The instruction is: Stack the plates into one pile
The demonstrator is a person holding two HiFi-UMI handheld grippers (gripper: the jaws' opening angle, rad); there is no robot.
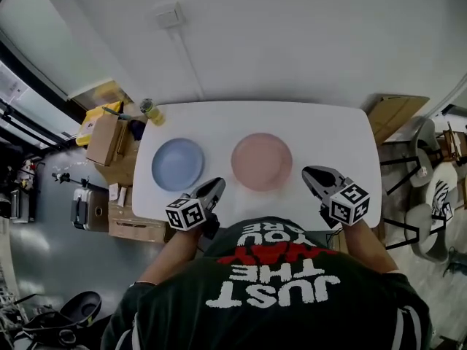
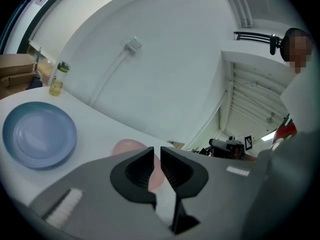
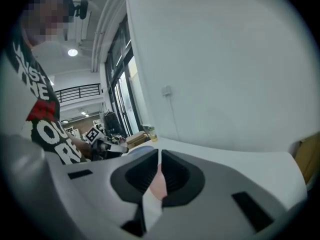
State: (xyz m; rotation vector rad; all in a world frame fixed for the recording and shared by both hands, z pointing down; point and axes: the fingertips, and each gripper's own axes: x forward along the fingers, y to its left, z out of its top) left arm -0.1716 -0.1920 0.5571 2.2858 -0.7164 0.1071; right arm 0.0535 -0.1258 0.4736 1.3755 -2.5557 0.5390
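Observation:
A blue plate (image 1: 177, 163) lies on the left of the white table (image 1: 328, 133), and a pink plate (image 1: 261, 160) lies beside it at the middle, a small gap apart. My left gripper (image 1: 217, 186) hovers at the near edge between the two plates, its jaws drawn together with nothing in them. In the left gripper view (image 2: 157, 149) the blue plate (image 2: 40, 134) is far left and the pink plate (image 2: 127, 146) shows just behind the jaws. My right gripper (image 1: 308, 172) hangs right of the pink plate, shut and empty (image 3: 159, 153).
A small bottle (image 1: 151, 111) stands at the table's far left corner. Cardboard boxes (image 1: 109, 141) crowd the floor to the left, and chairs (image 1: 430, 188) stand to the right. A white wall runs behind the table.

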